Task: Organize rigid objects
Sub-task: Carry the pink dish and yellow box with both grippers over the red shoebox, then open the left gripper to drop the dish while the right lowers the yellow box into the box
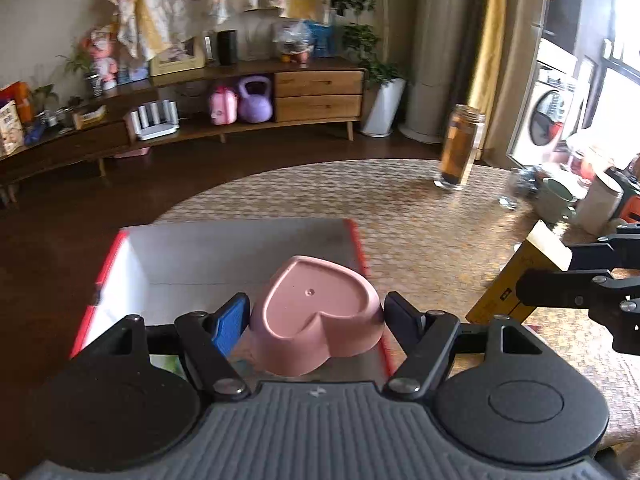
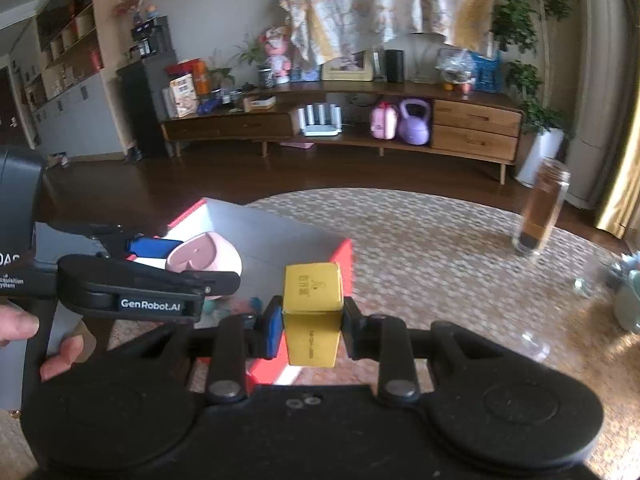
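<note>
We hold the pink heart-shaped dish upside down in the left gripper, whose jaws are clenched on its two sides, above the open red-edged box. The dish sits over the box's right wall rather than its middle, so letting go here could, we judge, catch that rim and tip the dish out onto the woven mat. Its sloped, smooth sides may also slide out of the pads early if the grip loosens.

The right gripper has its jaws clamped on the yellow carton, held just beside the box's near right corner. Both tools converge on the same opening, and the left one reaches across in the right wrist view; we think a collision, or one item landing on the other, is the main risk. The tall glass jar stands well apart on the mat and looks safe from a stray swing.
</note>
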`<action>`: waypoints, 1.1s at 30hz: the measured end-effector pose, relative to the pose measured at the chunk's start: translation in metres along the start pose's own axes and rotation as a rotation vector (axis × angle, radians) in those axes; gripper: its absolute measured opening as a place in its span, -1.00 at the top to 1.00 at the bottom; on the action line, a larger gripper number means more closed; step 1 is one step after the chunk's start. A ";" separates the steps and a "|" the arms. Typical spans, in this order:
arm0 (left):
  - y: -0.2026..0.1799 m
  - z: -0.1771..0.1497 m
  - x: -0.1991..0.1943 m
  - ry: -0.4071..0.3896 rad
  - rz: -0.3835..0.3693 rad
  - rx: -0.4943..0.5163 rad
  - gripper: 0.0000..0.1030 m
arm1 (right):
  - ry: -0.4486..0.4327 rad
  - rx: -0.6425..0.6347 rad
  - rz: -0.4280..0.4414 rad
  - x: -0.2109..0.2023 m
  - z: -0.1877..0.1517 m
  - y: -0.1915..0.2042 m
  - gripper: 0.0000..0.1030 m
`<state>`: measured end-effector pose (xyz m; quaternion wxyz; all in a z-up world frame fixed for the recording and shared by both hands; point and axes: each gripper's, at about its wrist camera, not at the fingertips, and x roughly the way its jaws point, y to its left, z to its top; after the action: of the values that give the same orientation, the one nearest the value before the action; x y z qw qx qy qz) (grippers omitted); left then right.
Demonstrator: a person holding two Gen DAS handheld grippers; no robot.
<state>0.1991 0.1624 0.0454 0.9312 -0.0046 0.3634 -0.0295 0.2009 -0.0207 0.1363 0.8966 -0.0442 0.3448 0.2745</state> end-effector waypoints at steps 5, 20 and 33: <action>0.039 -0.003 0.006 0.008 0.065 -0.016 -0.44 | 0.025 -0.040 0.029 0.029 0.010 0.026 0.46; 0.114 -0.010 0.073 0.114 0.189 -0.091 -0.44 | 0.151 -0.116 0.074 0.117 0.007 0.079 0.45; 0.115 -0.006 0.122 0.185 0.195 -0.059 -0.44 | 0.236 -0.134 0.094 0.162 -0.009 0.090 0.45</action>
<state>0.2908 0.2701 -0.0449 0.8916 0.0063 0.4471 0.0713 0.2479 0.1278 0.0351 0.8311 -0.1198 0.4304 0.3313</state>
